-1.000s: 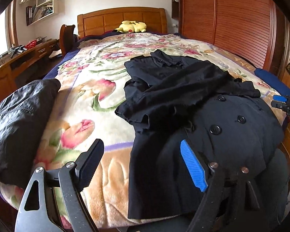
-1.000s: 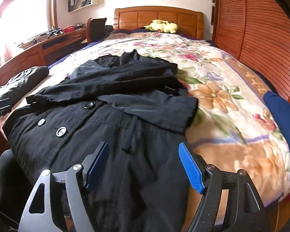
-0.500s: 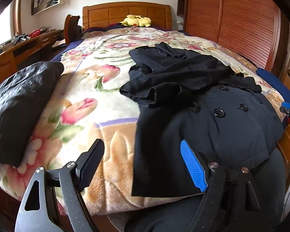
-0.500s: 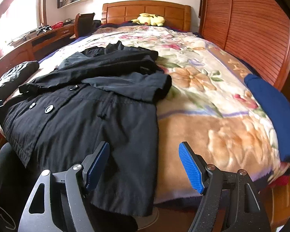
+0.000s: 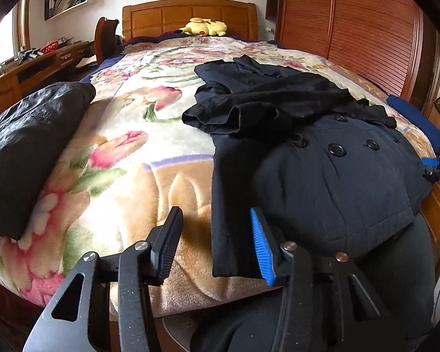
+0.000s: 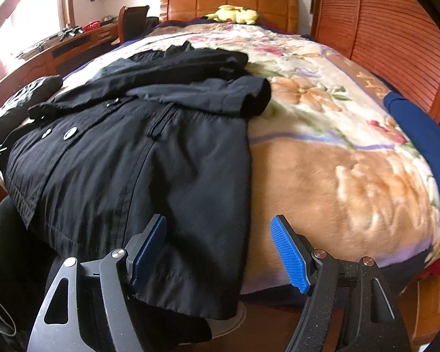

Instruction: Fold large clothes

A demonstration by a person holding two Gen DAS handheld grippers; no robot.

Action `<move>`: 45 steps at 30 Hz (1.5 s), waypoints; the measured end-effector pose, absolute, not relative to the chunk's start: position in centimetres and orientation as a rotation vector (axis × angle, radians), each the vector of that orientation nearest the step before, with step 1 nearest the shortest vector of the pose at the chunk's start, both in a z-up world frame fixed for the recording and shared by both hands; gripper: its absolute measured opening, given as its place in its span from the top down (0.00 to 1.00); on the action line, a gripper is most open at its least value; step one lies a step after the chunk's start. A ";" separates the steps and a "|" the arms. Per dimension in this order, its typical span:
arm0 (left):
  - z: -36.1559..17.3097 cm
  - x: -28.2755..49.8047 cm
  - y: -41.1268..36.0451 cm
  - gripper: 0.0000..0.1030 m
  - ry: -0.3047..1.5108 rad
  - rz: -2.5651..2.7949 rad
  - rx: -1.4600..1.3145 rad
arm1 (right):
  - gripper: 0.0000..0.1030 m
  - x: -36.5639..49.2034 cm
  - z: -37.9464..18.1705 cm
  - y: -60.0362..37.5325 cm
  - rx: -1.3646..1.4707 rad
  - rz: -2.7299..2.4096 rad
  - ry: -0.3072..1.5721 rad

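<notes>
A black double-breasted coat (image 5: 322, 158) lies on the floral blanket (image 5: 126, 152), sleeves folded across its chest, hem hanging over the foot of the bed. It also shows in the right wrist view (image 6: 126, 158). My left gripper (image 5: 215, 242) is open and empty, its jaws on either side of the coat's lower left hem corner. My right gripper (image 6: 220, 252) is open and empty at the coat's lower right hem corner. The right gripper's tip shows in the left wrist view (image 5: 437, 170).
A folded black garment (image 5: 23, 152) lies at the bed's left edge. A folded blue garment (image 6: 419, 152) lies at the right edge. A yellow plush toy (image 5: 204, 26) sits by the headboard. A wooden wardrobe (image 5: 366, 29) stands right, a desk (image 5: 29, 67) left.
Both grippers have pulled back and dropped toward the foot of the bed. Each now frames a bottom corner of the coat's hem. Both stay open.
</notes>
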State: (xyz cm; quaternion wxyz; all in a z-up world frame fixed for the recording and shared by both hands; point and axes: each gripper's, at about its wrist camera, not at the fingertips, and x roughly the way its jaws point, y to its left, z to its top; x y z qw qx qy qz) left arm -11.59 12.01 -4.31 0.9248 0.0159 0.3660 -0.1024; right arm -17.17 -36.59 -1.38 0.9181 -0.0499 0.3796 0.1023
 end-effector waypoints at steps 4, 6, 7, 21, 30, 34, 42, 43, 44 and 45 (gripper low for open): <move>-4.3 -12.0 11.5 0.74 0.750 -0.245 0.039 | 0.42 -17.0 -1.9 -36.1 -0.134 0.230 0.778; -4.0 -12.2 11.1 0.88 0.755 -0.256 0.049 | 0.55 -16.9 -1.9 -36.1 -0.123 0.255 0.782; -3.8 -12.4 10.9 0.91 0.751 -0.254 0.060 | 0.65 -16.9 -1.9 -36.1 -0.124 0.255 0.779; 6.4 -16.9 10.5 0.95 0.481 -0.281 0.062 | 0.96 -20.5 8.3 -37.7 -0.039 0.314 0.481; 11.6 -20.3 11.7 0.95 0.331 -0.279 0.057 | 0.96 -25.4 15.1 -38.1 -0.084 0.351 0.316; 13.4 -21.2 12.1 0.95 0.272 -0.271 0.065 | 0.96 -27.1 16.4 -39.1 -0.074 0.364 0.262; 12.8 -19.6 11.3 0.95 0.279 -0.254 0.100 | 0.96 -25.9 14.3 -37.9 -0.112 0.338 0.304; 12.5 -19.1 11.3 0.95 0.288 -0.255 0.099 | 0.96 -25.3 14.1 -37.8 -0.113 0.337 0.317; 12.1 -18.6 11.4 0.95 0.297 -0.256 0.098 | 0.96 -24.8 14.0 -37.6 -0.113 0.336 0.326; 11.9 -18.4 11.2 0.95 0.302 -0.254 0.099 | 0.96 -24.4 14.1 -37.4 -0.111 0.335 0.332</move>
